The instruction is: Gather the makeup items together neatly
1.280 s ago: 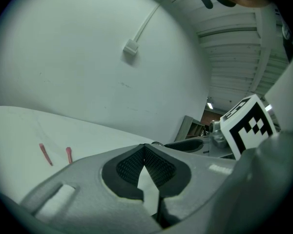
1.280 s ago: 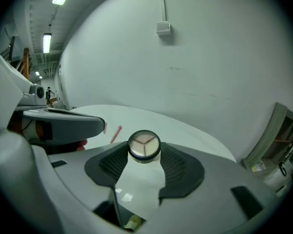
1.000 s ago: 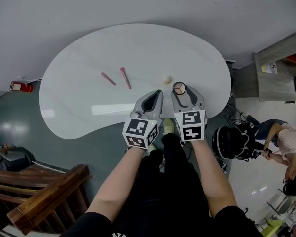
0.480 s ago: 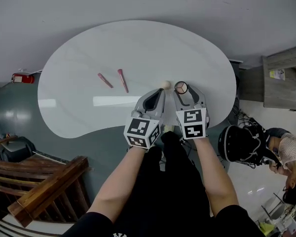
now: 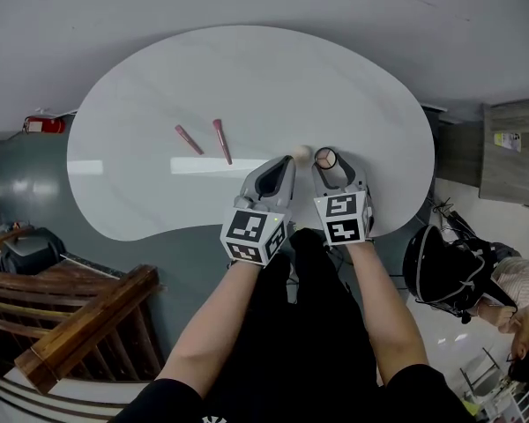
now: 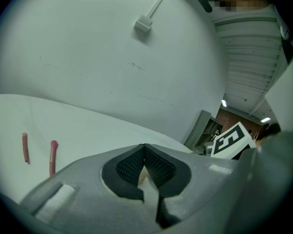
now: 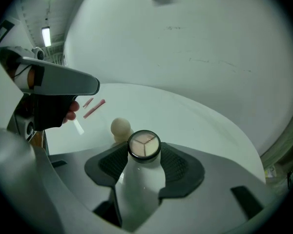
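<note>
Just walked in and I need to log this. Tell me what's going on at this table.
A person stands at a white table with a hand-held gripper in each hand, gathering makeup items. The right hand-held gripper is shut on a round makeup container, held just beside a beige sponge on the tabletop. The left hand-held gripper is shut and empty, close alongside. A longer pink makeup stick and a shorter pink makeup stick lie apart to the left, not yet gathered.
</note>
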The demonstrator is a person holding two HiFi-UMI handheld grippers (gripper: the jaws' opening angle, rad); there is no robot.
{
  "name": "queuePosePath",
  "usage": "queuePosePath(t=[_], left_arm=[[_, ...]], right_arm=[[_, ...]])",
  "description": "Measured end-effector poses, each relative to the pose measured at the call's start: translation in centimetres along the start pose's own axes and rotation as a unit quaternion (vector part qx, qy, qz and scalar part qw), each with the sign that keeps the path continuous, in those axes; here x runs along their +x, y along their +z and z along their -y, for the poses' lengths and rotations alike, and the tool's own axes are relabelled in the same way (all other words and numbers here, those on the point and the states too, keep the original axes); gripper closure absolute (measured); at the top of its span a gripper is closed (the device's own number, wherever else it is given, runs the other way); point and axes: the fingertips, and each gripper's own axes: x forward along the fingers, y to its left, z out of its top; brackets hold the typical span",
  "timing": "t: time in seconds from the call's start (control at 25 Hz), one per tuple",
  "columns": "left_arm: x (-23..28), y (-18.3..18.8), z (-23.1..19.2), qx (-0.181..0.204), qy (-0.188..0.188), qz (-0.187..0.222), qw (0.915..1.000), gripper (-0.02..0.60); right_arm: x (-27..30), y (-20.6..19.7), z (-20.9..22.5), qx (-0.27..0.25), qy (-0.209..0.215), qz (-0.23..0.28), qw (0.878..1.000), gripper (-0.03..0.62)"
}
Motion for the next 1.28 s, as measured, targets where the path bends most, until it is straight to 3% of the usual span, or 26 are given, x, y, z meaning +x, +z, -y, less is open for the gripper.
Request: queuePosePath(t=[1.12,1.28], left_arm=[[0.7,-0.7,-0.8,-0.004,0.008,-0.007,0.9999,0.574],[-0.3,-0.4,-1.1,-0.004,0.008,-0.004,1.0,0.574]], right_arm=[[1.9,-1.2,0.1,-0.009,0.01,-0.024,1.0,0.352],[0.7,-0.8,-0.2,-0.01,-0.003,-0.022,1.0,0.352]])
